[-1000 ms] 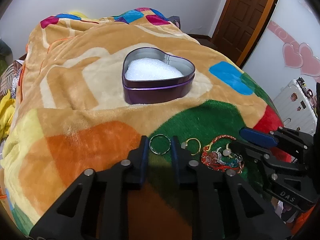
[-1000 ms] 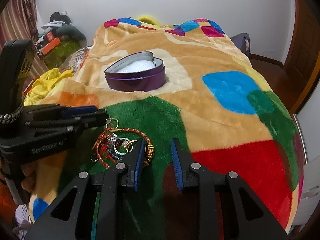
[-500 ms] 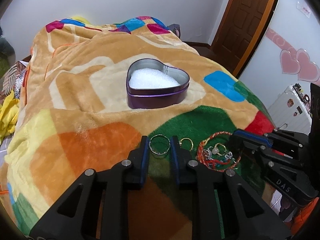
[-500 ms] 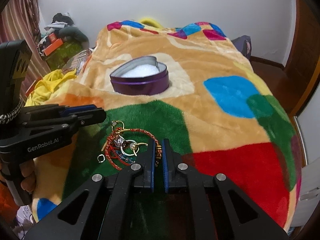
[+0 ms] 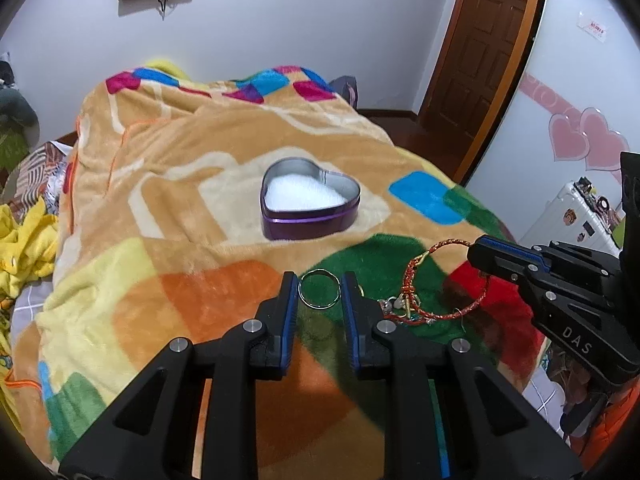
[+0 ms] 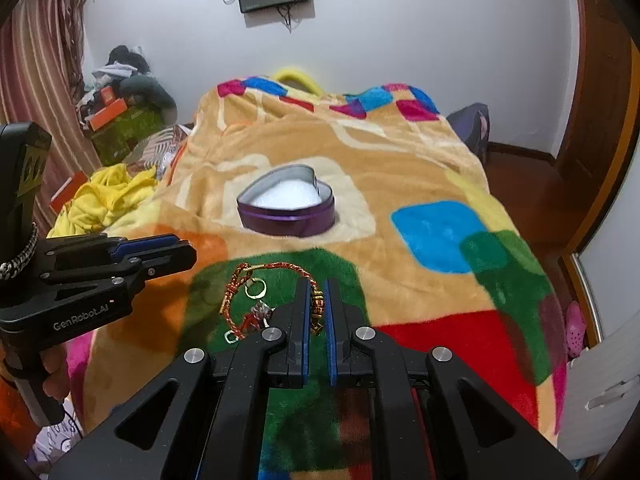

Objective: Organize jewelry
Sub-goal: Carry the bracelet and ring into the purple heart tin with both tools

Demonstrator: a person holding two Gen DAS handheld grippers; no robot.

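My left gripper (image 5: 319, 294) is shut on a silver ring (image 5: 319, 289) and holds it above the blanket. My right gripper (image 6: 317, 308) is shut on the beaded part of a red braided bracelet (image 6: 276, 268), lifted off the bed, with small rings and charms (image 6: 256, 289) hanging from it. The bracelet (image 5: 416, 280) also shows in the left wrist view, hanging from the right gripper (image 5: 486, 254). A purple heart-shaped tin (image 5: 310, 210) with white padding sits open on the blanket beyond both grippers; it also shows in the right wrist view (image 6: 286, 208).
A colourful plush blanket (image 5: 180, 200) covers the bed. Yellow clothes (image 6: 104, 196) and clutter lie left of the bed. A wooden door (image 5: 484, 44) and a white suitcase (image 5: 576, 216) are at the right.
My right gripper closed on the bracelet and lifted it off the blanket. My left gripper rose with the silver ring. Both views pulled up and back from the bed.
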